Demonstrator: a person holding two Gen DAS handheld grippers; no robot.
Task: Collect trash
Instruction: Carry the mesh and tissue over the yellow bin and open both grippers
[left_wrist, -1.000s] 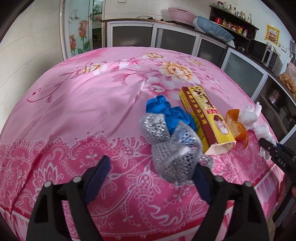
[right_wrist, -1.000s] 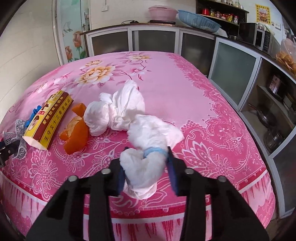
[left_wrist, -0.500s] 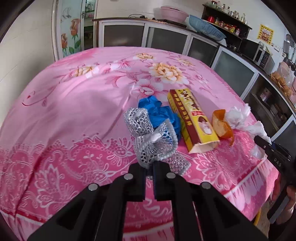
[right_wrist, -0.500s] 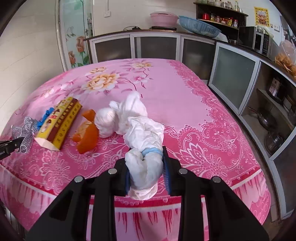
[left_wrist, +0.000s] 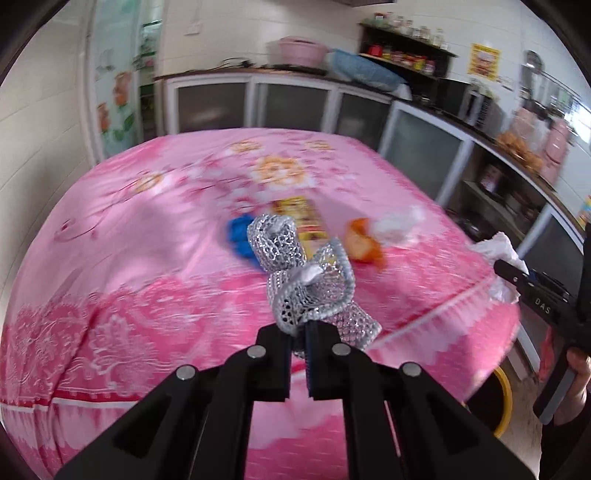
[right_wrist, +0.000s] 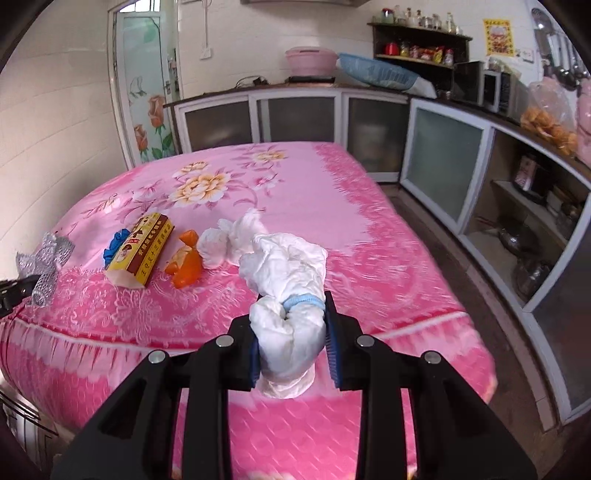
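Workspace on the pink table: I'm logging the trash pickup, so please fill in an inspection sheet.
Surface: pink floral tablecloth.
Job's things: silver mesh ribbon and white wad with blue band both held; yellow box, orange wrapper, blue scrap, white tissue lie on the cloth.
Clutter: nothing seen.
Grippers: left gripper shut on ribbon; right gripper shut on wad.
Cables: cord on counter.
Surroundings: cabinets, microwave.
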